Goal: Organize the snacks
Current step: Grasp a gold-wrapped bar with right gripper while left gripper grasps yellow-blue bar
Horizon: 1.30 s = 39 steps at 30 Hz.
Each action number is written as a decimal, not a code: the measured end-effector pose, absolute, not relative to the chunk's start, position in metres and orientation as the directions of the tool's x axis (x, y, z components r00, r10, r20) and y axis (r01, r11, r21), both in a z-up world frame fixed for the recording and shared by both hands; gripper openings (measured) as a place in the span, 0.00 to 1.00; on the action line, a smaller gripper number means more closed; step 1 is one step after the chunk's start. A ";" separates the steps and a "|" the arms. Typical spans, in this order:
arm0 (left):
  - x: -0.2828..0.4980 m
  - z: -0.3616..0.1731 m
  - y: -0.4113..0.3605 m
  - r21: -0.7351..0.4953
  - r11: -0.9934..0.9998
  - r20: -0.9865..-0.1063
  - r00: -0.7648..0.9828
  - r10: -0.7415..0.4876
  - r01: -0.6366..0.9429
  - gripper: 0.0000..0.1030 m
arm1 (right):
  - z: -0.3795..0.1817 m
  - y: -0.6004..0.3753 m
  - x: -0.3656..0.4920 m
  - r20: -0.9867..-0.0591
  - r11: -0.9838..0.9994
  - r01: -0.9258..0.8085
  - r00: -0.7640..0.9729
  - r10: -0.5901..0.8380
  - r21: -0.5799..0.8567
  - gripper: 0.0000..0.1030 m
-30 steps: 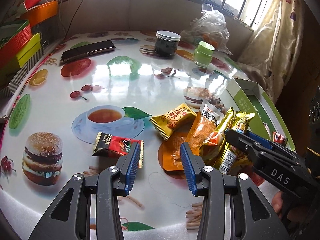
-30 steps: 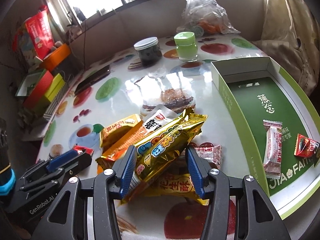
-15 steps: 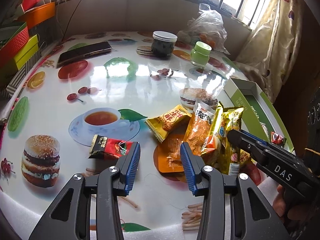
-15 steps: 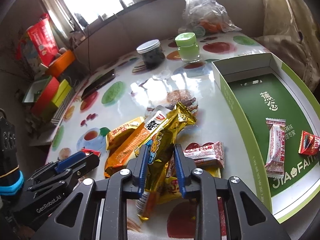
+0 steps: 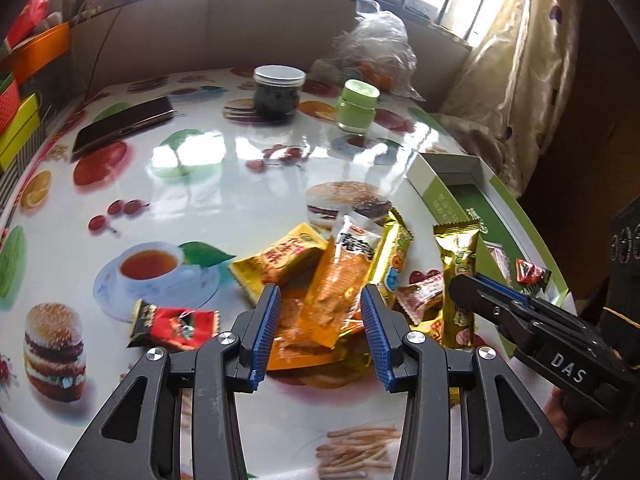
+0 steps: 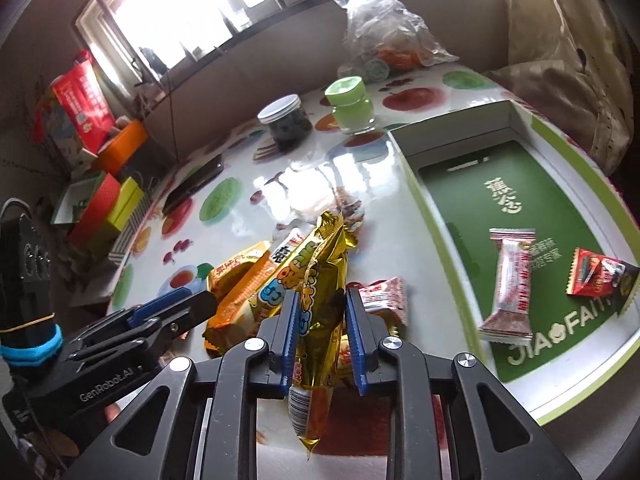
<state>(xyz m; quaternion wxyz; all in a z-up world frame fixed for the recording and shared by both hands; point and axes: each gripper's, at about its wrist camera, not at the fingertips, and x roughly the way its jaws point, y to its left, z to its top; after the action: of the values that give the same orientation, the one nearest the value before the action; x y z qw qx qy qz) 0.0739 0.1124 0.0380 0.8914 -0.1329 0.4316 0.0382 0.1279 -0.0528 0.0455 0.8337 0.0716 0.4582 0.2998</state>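
Right wrist | gold snack packet clamped between right tongs

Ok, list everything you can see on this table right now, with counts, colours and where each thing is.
gold packet: 1, gold, clamped in right gripper
snack pile: several, yellow and orange, table centre
red-black candy: 1, left of pile
box: 1, green and white, right edge
snacks in box: 2, pink-white, red
jars: 2, dark, green, far side
phone: 1, dark, far left
plastic bag: 1, clear, far side
left gripper: open, over pile
right gripper: shut on packet
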 end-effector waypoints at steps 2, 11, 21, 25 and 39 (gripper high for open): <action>0.078 0.038 0.106 -0.199 0.967 -0.783 0.620 -0.058 -0.161 0.42 | 0.047 -0.058 0.127 -0.718 0.811 -0.432 0.405 0.566 0.395 0.21; 0.096 0.033 0.081 -0.171 0.983 -0.799 0.593 -0.096 -0.071 0.42 | 0.052 -0.078 0.127 -0.710 0.818 -0.406 0.422 0.564 0.408 0.21; 0.114 0.022 0.065 -0.105 0.993 -0.834 0.549 -0.060 -0.051 0.42 | 0.052 -0.089 0.128 -0.705 0.820 -0.389 0.430 0.564 0.419 0.21; 0.117 0.019 0.063 -0.085 0.995 -0.839 0.543 -0.041 -0.057 0.42 | 0.052 -0.093 0.129 -0.705 0.821 -0.382 0.430 0.564 0.424 0.21; 0.117 0.022 0.060 -0.045 0.996 -0.834 0.552 0.007 -0.079 0.25 | 0.051 -0.096 0.129 -0.704 0.819 -0.377 0.427 0.568 0.432 0.21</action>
<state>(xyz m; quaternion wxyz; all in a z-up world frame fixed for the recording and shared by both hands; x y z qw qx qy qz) 0.1171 0.0604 0.0215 0.8801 -0.0384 0.4726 0.0244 0.1291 -0.0959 0.0510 0.8382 0.1049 0.4549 0.2818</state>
